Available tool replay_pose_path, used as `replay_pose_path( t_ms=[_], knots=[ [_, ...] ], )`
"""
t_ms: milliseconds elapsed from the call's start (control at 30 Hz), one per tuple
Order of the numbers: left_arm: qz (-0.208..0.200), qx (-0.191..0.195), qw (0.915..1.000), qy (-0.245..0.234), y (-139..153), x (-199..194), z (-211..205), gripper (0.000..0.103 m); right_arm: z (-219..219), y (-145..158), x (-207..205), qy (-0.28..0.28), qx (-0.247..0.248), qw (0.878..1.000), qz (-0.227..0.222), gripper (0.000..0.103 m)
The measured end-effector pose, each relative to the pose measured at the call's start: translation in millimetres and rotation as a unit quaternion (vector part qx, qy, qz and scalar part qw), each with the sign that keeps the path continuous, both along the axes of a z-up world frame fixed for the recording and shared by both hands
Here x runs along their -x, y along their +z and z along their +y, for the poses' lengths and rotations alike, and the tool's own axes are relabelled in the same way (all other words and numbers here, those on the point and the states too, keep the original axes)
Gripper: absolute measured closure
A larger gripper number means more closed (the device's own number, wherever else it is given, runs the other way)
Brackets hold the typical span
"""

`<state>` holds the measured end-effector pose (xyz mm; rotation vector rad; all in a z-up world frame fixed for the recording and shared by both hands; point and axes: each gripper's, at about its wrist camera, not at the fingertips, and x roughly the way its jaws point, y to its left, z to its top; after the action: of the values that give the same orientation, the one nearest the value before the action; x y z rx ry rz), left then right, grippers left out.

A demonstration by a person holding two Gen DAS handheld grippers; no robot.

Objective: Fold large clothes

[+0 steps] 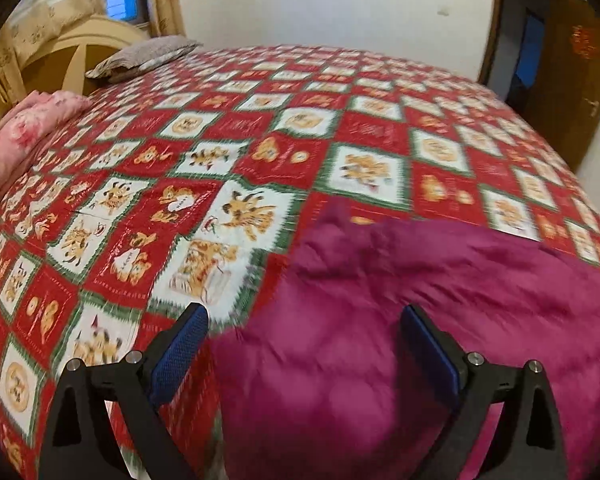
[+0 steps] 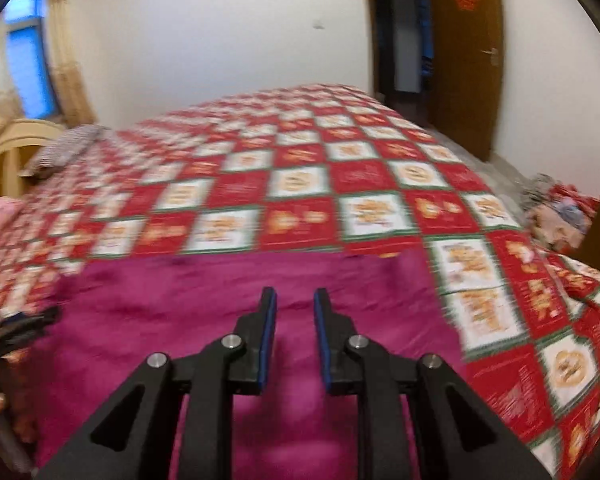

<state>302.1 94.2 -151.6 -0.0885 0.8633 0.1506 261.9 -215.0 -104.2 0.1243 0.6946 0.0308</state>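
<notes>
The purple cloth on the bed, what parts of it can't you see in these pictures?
- purple cloth: near end cut off by the bottom edge, both views.
- What garment it is: blur hides seams.
- Middle strip: behind the right claw.
- Left edge, left wrist view: partly behind the left claw.

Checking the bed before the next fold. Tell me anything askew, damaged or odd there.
Nothing is damaged or spilled. The magenta fleece garment lies on the red-and-white checked bedspread, but its far edge runs slightly uneven, with one small corner poking up. Both frames are blurred, so finer flaws cannot be told.
</notes>
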Motion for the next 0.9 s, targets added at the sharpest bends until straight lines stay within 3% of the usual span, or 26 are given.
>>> replay_pose_path(
  t_ms=[167, 467, 600, 800, 900],
  knots=[
    [-0.012, -0.036, 0.9992, -0.012, 13, 31, -20, 0.005, 53, -4, 32, 0.055, -0.014, 0.998, -0.006, 0.080],
    [-0.005, -0.098, 0.9949, -0.022, 2, 59, -37, 0.005, 85, -63, 31, 0.059, -0.019, 0.998, 0.033, 0.080],
    [-0.004, -0.103, 0.9945, -0.022, -2, 62, -39, 0.005, 90, -78, 35, 0.056, 0.017, 0.998, 0.015, 0.080],
    [-0.007, -0.110, 0.9938, -0.017, 2, 73, -40, 0.005, 87, -78, 36, 0.057, 0.008, 0.998, 0.009, 0.080],
    [-0.008, -0.088, 0.9960, -0.017, 3, 85, -34, 0.005, 88, -78, 37, 0.056, 0.012, 0.998, 0.006, 0.080]
  ],
)
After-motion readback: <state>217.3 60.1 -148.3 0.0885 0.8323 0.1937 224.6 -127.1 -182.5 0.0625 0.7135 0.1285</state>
